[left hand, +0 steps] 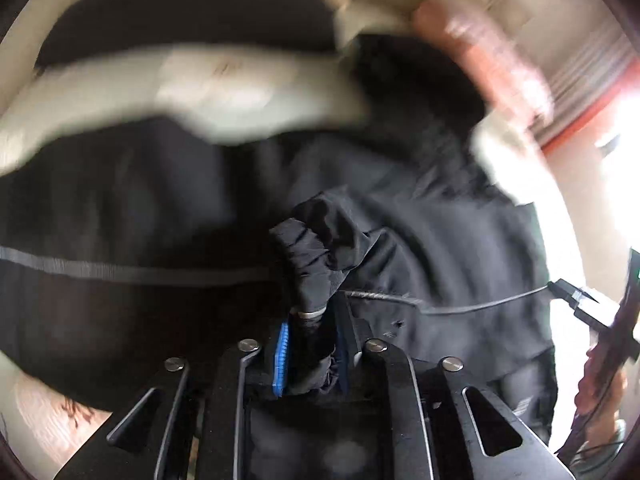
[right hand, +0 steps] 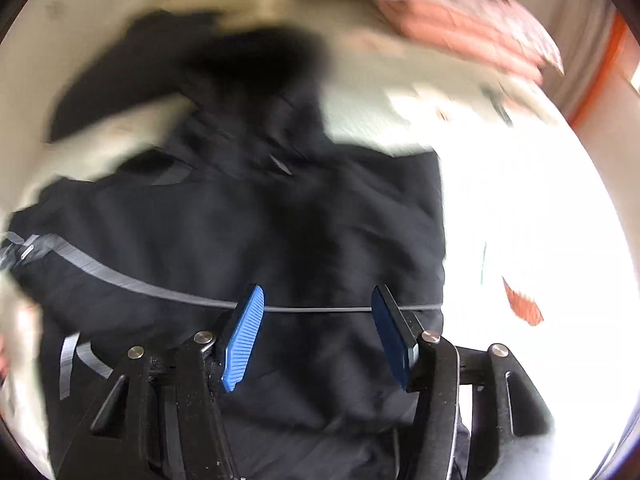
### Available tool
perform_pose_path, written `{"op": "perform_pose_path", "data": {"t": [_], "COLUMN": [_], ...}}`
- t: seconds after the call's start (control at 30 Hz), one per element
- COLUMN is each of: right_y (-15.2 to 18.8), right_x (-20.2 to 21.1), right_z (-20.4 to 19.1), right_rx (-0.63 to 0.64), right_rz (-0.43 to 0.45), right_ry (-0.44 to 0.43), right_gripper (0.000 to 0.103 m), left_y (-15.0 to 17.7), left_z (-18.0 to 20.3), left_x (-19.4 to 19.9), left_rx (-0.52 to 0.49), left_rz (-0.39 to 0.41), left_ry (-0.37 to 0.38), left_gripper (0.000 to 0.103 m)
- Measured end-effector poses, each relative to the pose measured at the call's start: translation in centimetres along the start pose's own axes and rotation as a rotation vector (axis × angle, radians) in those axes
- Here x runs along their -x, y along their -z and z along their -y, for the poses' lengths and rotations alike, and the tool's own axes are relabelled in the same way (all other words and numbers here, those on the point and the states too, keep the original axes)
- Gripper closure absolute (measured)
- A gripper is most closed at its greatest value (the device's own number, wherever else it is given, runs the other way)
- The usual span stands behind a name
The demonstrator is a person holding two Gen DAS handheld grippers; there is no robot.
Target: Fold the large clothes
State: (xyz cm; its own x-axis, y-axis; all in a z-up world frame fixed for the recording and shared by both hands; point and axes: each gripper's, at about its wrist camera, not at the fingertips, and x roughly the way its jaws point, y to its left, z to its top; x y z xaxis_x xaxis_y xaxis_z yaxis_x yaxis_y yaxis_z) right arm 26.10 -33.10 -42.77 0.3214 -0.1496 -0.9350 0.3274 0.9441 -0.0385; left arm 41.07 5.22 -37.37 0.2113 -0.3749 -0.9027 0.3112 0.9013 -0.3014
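Observation:
A large black jacket [left hand: 420, 208] with a grey reflective stripe [left hand: 120, 270] lies spread on a pale bed surface [left hand: 248, 92]. My left gripper [left hand: 310, 340] is shut on a bunched elastic cuff [left hand: 312, 264] of the jacket, held up between the blue pads [left hand: 282, 360]. In the right wrist view the jacket [right hand: 248, 232] fills the middle, its stripe [right hand: 120, 276] running across. My right gripper [right hand: 318, 336] is open and empty, hovering just above the jacket body. Both views are motion-blurred.
Folded pink and orange bedding [right hand: 460, 20] lies at the far right of the bed. A white sheet area [right hand: 520, 220] is bright to the right of the jacket. The other hand and handle [left hand: 600, 340] with a cable show at the left view's right edge.

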Motion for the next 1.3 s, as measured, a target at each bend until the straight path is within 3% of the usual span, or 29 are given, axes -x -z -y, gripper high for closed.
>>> {"op": "perform_pose_path", "data": {"t": [0.07,0.13,0.2,0.3,0.4,0.47,0.53,0.63,0.7,0.8,0.9,0.97,1.07,1.17,1.3], "right_y": [0.4,0.5,0.3,-0.8,-2.3,-3.5,-5.0,-7.0,-7.9,-8.2,-8.4,-8.5,-8.1,-5.9,-2.2], "right_x": [-3.9,-4.0,-3.8,-3.2,0.3,1.7,1.1,-2.1,-4.5,-7.1,-7.4,-7.4,-5.7,-2.6,1.6], "right_z": [0.7,0.3,0.0,0.3,1.3,1.7,1.8,2.5,2.4,2.0,2.4,2.5,2.2,1.4,-1.1], "right_rx": [-0.02,-0.003,0.003,0.0,-0.017,-0.028,-0.036,-0.056,-0.065,-0.059,-0.054,-0.035,-0.028,-0.021,0.048], "right_rz": [-0.093,-0.045,-0.053,-0.086,0.002,0.055,0.054,0.021,-0.033,-0.087,-0.084,-0.078,-0.065,-0.018,0.041], "right_ry": [-0.006,0.018,0.039,0.015,-0.056,-0.046,-0.025,-0.023,0.006,0.045,0.046,0.055,0.054,-0.006,-0.049], "right_gripper": [0.044,0.04,0.04,0.04,0.04,0.04,0.04,0.04,0.041,0.041,0.041,0.039,0.039,0.038,0.038], "left_y": [1.0,1.3,1.1,1.2,0.6,-0.2,-1.0,-1.6,-1.3,-0.9,-0.4,-0.2,-0.1,0.4,2.7], "left_z": [-1.0,-1.9,-2.8,-3.1,-2.3,-1.6,-0.2,2.6,3.9,3.4,1.8,1.8,2.1,0.8,-4.8], "left_x": [-1.6,-1.2,-0.6,1.7,6.2,8.2,8.8,6.6,3.1,-2.9,-3.7,-3.4,-1.3,2.9,8.6], "left_rx": [0.018,0.05,0.08,0.095,0.043,0.036,-0.002,-0.073,-0.086,-0.05,0.014,0.012,0.009,0.014,0.09], "left_rz": [-0.011,0.018,0.015,0.032,0.137,0.187,0.201,0.162,0.088,-0.04,-0.013,-0.014,-0.008,0.082,0.162], "left_ry": [0.009,0.053,0.09,0.088,-0.017,0.014,0.058,0.091,0.127,0.087,0.145,0.143,0.118,0.097,-0.003], "left_gripper": [0.076,0.075,0.073,0.071,0.071,0.058,0.053,0.053,0.053,0.054,0.056,0.057,0.061,0.061,0.061]}}
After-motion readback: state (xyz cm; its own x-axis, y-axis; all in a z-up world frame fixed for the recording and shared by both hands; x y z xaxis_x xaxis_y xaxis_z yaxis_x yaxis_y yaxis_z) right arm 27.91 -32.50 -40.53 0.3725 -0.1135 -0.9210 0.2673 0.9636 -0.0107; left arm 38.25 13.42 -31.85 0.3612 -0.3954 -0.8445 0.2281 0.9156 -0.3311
